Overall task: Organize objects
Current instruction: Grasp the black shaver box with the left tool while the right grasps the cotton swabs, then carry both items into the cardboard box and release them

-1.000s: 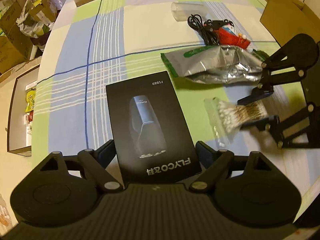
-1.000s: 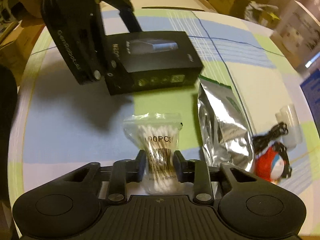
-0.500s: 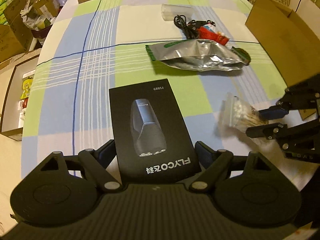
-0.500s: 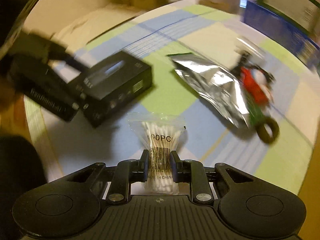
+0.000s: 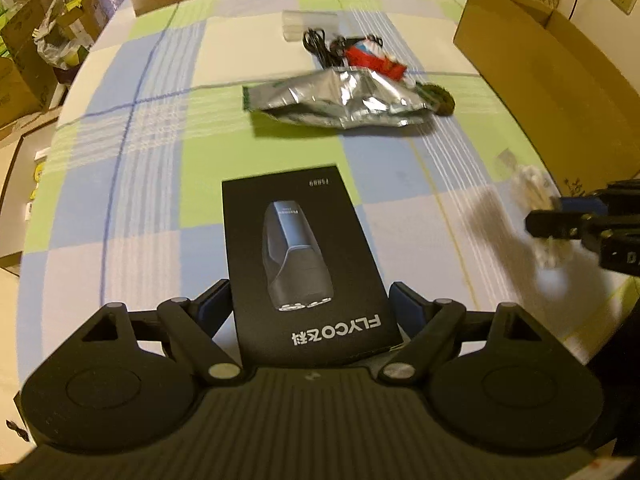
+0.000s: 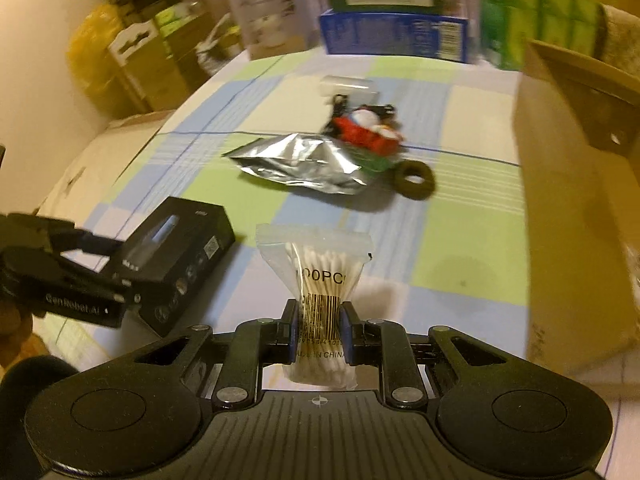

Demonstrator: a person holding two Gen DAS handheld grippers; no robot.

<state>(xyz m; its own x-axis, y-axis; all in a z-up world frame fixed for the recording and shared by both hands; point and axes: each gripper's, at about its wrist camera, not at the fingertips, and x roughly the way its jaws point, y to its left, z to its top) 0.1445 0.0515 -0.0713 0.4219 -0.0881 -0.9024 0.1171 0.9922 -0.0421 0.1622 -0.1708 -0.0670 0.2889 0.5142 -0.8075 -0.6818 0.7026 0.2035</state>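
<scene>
Cardboard box (image 6: 576, 216) walls right; tablecloth (image 5: 168, 176) (left) open

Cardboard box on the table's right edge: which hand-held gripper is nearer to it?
Right. The right hand-held gripper, holding the cotton swab bag, is beside the cardboard box; the left hand-held gripper holds the black box farther away.

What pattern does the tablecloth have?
The tablecloth is a plaid of pale blue, lime green and white blocks with thin blue lines, clearest in the left wrist view.

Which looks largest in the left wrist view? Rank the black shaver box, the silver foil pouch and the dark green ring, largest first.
1. Black shaver box, though nearness to the camera enlarges it.
2. Silver foil pouch.
3. Dark green ring, partly hidden.
</scene>
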